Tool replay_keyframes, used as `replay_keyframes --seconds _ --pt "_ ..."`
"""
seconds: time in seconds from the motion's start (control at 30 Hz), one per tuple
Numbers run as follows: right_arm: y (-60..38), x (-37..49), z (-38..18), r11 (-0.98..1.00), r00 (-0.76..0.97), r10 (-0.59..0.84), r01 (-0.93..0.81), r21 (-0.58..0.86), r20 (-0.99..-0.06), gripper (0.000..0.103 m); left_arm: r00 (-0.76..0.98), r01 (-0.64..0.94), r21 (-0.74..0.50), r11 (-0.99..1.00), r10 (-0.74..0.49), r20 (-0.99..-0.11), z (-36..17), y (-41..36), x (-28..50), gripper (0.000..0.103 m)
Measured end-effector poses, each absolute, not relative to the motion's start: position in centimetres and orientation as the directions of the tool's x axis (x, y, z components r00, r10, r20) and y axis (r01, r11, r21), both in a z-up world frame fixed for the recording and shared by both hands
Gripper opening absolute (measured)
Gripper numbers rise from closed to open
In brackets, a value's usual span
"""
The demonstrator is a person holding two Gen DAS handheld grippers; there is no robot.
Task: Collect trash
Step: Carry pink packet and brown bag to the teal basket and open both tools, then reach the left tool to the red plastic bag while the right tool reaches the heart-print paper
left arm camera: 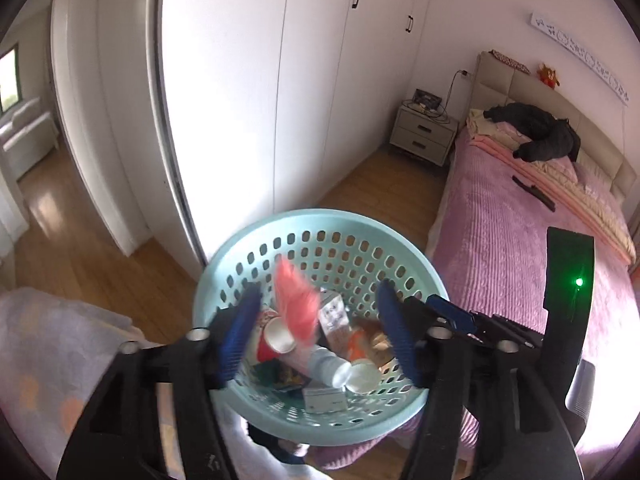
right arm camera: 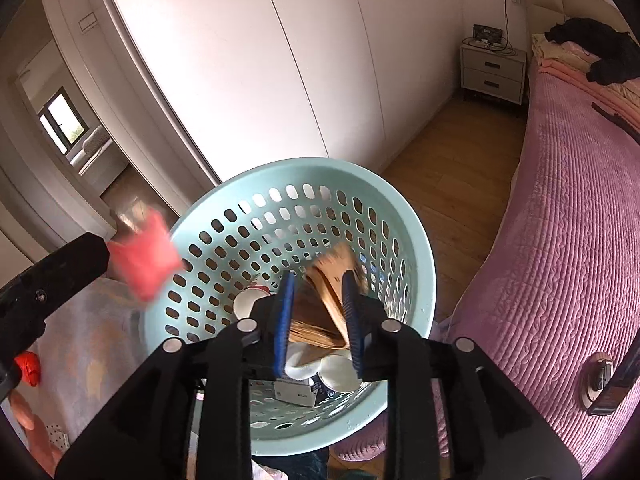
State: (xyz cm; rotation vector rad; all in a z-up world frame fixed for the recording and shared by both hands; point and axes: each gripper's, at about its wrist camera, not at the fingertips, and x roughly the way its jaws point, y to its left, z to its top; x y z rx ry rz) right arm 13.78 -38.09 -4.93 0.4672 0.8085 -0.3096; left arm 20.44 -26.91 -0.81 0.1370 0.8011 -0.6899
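Observation:
A light-blue perforated basket (left arm camera: 320,222) holds several pieces of trash: paper cups, a plastic bottle, small cartons. My left gripper (left arm camera: 316,330) is open above it, and a blurred pink wrapper (left arm camera: 294,300) hangs loose in the air between its fingers. In the right wrist view the basket (right arm camera: 416,240) lies below my right gripper (right arm camera: 320,312), which is shut on a brown paper piece (right arm camera: 324,304) over the basket's opening. The pink wrapper (right arm camera: 144,256) appears blurred at the tip of the left gripper, over the basket's left rim.
White wardrobe doors (left arm camera: 248,80) stand behind the basket. A bed with a pink cover (left arm camera: 520,232) lies to the right, a nightstand (left arm camera: 424,132) at its head. Wooden floor (left arm camera: 384,188) runs between. A pale patterned cloth (left arm camera: 48,356) lies at lower left.

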Motion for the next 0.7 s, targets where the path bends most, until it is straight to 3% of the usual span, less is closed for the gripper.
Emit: replay_keyframes --seconds 0.17,0.57,0.7 --pt "-38.0 12.8 -5.0 0.851 0.661 -0.086 0.438 0.29 -0.746 0.041 0.49 0.595 -0.165 0.787 -0.517 -0.702 -1.4 -25.8 20.2 0.07" --pt "-35.4 11.1 -1.2 0.87 0.72 -0.058 0.376 0.318 -0.691 0.041 0.547 0.548 -0.209 0.81 -0.536 -0.642 1.6 -21.3 18.0 0.07" --pt "-33.4 10.3 0.9 0.888 0.757 -0.036 0.324 0.327 -0.653 0.049 0.635 0.49 -0.185 0.852 -0.494 -0.594 3.5 -18.2 16.7 0.07"
